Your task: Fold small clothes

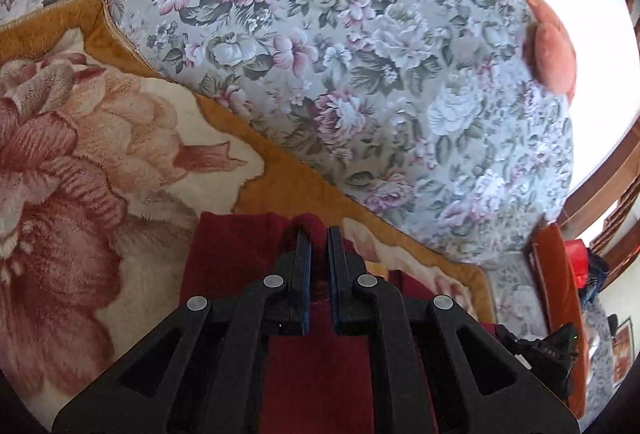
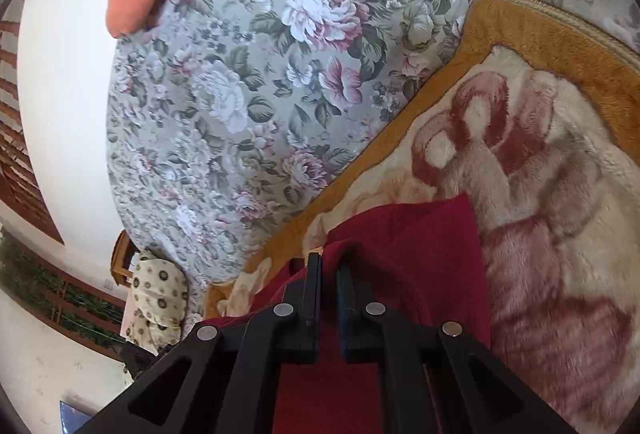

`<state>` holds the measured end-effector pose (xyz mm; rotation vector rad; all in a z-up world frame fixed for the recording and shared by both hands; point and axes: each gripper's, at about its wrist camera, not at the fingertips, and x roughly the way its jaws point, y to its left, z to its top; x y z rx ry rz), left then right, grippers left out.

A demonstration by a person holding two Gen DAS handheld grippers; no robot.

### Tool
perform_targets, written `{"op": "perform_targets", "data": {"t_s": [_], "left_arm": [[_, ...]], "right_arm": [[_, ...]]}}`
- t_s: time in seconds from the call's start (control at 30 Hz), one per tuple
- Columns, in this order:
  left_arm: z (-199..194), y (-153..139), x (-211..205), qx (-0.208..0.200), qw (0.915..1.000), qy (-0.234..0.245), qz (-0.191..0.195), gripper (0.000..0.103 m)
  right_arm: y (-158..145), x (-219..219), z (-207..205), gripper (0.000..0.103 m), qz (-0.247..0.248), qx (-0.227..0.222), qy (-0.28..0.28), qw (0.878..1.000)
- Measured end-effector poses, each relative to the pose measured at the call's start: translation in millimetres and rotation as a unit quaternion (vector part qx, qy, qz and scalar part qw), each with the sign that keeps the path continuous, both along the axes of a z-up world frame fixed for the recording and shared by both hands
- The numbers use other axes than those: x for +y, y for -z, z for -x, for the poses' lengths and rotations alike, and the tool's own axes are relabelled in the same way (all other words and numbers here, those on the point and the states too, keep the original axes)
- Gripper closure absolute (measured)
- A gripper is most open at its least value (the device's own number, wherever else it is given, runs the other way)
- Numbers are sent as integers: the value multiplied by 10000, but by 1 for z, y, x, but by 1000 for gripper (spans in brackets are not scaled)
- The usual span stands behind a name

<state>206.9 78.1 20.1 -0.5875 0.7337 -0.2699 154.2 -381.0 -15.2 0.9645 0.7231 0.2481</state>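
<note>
We have one dark red garment [image 1: 236, 254], a soft knit that looks light and limp; we judge it will sag and crease wherever it is unsupported, so it wants holding at an edge or corner on each side. Both tongs are clamped on it: the left tongs [image 1: 319, 234] pinch a bunched fold at its top edge, and the right tongs [image 2: 329, 261] pinch its edge the same way. The garment [image 2: 420, 258] hangs from them over the plush blanket [image 1: 100, 153] with its orange border, which lies on the bed's floral sheet [image 1: 340, 53]. We count one garment, two tongs, one blanket, one orange cushion [image 1: 554, 53] and one patterned pillow [image 2: 160, 298].
</note>
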Motion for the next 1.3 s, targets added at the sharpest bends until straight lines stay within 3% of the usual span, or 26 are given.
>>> {"op": "perform_targets", "data": {"t_s": [0.13,0.17,0.2,0.23,0.27,0.33,0.4,0.47,0.53,0.63,0.77,0.87,1.0,1.13,1.17,1.23,1.3], "left_arm": [[-23,22,-8,424,9985,196,-273,90],[-28,27,-8,536,9977,240,-338,89],[-31,30,-6,632,9970,316,-317,84],[-33,32,-5,734,9961,421,-258,76],[-33,31,-2,762,9956,504,-204,71],[-27,17,6,570,9965,578,-224,39],[-21,0,13,357,9973,612,-185,31],[-12,-19,24,198,9982,478,-300,30],[0,-30,26,3,9984,309,-464,30],[18,-33,-5,-243,9942,682,-799,30],[27,-18,-71,-560,9769,1216,-1664,30],[6,-11,-96,-479,9746,1289,-1768,30],[-40,-3,-102,-134,9732,882,-2119,30],[-73,47,-78,671,9563,486,-2806,30],[-76,61,-66,907,9601,474,-2602,30],[-73,60,-36,747,9832,203,-1651,31],[-74,64,-28,803,9863,148,-1431,31]], "right_arm": [[13,1,-21,96,305,93,93,9994],[15,1,-25,94,271,73,68,9996],[17,0,-28,83,225,86,49,9997],[20,-2,-29,70,87,137,94,9998],[19,-4,-27,68,-12,123,136,9998],[12,-7,-21,68,-153,-24,144,9998],[-2,-10,-10,67,-37,-208,154,9997],[-17,-12,1,67,305,-302,133,9990],[-34,-9,11,67,1043,-323,103,9940],[-48,10,20,67,2319,-255,106,9724],[-39,58,16,67,3093,-352,-369,9496],[-25,85,-4,67,3281,-318,-573,9424],[-4,95,-47,67,3522,10,-636,9338],[24,81,-81,70,3937,625,-661,9147],[36,76,-85,69,3854,769,-771,9163],[40,73,-83,69,3753,630,-716,9220],[43,76,-84,68,3864,579,-665,9181]]}}
